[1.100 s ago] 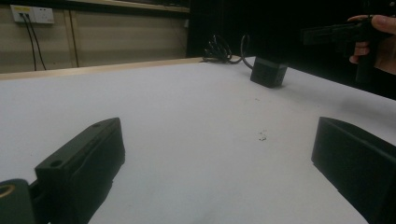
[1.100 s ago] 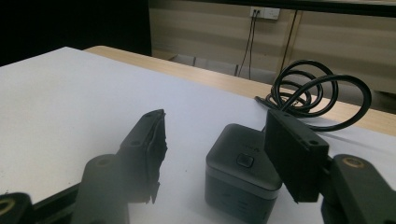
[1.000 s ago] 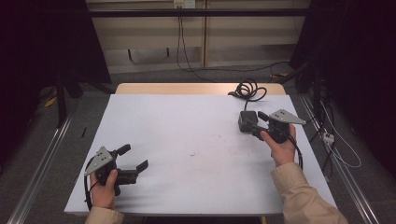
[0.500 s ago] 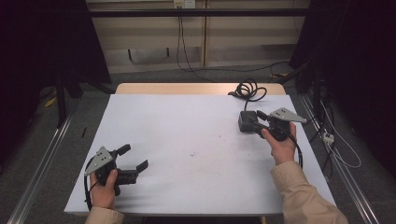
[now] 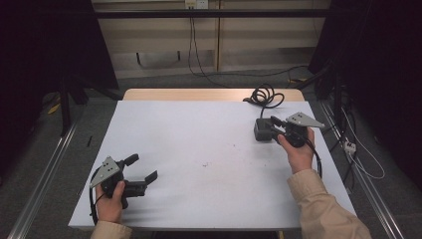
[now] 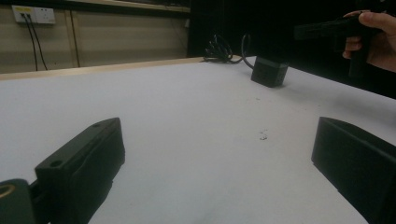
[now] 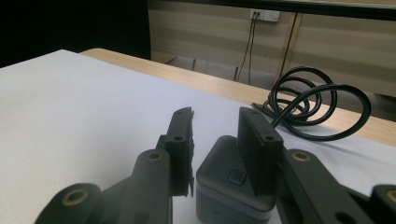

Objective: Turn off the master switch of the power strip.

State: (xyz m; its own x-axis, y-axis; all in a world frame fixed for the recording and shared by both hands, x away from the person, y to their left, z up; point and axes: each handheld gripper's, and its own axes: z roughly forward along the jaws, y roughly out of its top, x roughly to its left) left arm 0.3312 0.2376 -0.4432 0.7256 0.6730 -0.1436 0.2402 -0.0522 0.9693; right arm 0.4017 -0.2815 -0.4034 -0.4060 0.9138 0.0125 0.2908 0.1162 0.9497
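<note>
On the white tabletop (image 5: 209,149) a black box (image 5: 262,130) sits at the far right, its coiled cable (image 5: 263,94) behind it – the right gripper (image 5: 276,125) hovers just over it, fingers narrowly parted, holding nothing. The left gripper (image 5: 142,169) rests near-left, fingers wide and empty

A table (image 5: 209,199) is carrying a box (image 5: 262,130) toward its right rear, with a coiled cable (image 5: 263,94) lying behind the box at the far edge. The left gripper (image 5: 144,169) is sitting at the near left corner, jaws spread wide and pointing right across the table. The right gripper (image 5: 271,128) is hovering at the right side, just beside the box, with its jaws narrowly parted over the box's top.
</note>
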